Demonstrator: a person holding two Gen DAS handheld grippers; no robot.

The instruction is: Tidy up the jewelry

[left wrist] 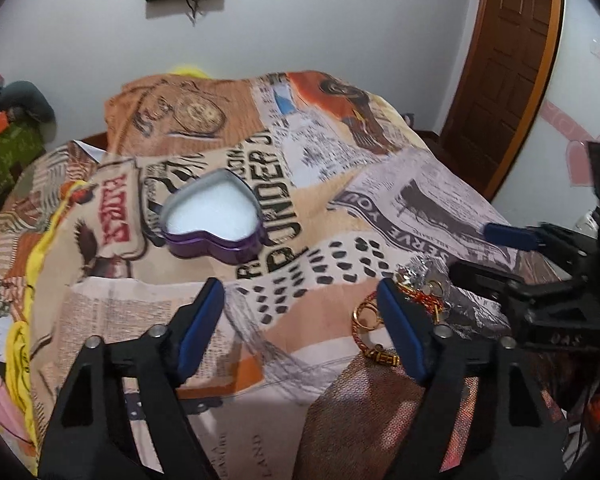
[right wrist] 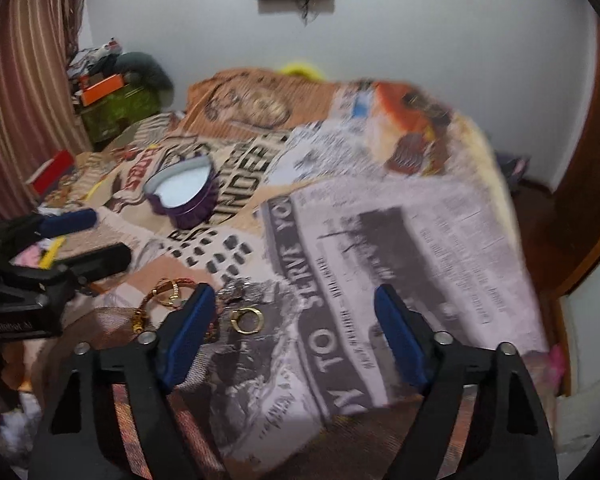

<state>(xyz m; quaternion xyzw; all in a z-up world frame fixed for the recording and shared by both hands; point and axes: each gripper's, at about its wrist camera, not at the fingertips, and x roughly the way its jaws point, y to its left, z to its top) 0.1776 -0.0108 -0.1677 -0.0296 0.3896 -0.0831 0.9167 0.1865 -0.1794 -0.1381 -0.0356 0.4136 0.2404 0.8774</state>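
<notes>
Left wrist view, far left: a heart-shaped tin (left wrist: 214, 222), purple-walled with a white lining, sits lidless on the printed bedspread (left wrist: 324, 184), well beyond the fingertips. The left gripper (left wrist: 302, 326) hangs above the cloth with its jaws spread wide and nothing between the blue pads (left wrist: 198, 330). Just beside its right-hand finger lies the jewelry — a red-and-gold cord bracelet (left wrist: 366, 330) with a gold ring looped at its top, and a tangle of red, gold and silvery pieces (left wrist: 420, 284) behind that finger, partly hidden. At the right edge the right gripper (left wrist: 496, 252) enters, jaws parted, holding nothing, its lower finger close to the tangle.

Right wrist view, left to right: the other tool occupies the left edge; the tin (right wrist: 182, 196) stands behind it on the bedspread (right wrist: 420, 248). The bracelet (right wrist: 162, 298) lies left of the near finger, a separate gold ring (right wrist: 246, 320) just right of it. The right gripper (right wrist: 296, 320) is wide open and empty. This frame is motion-blurred — finer detail of the pieces is not legible.
</notes>
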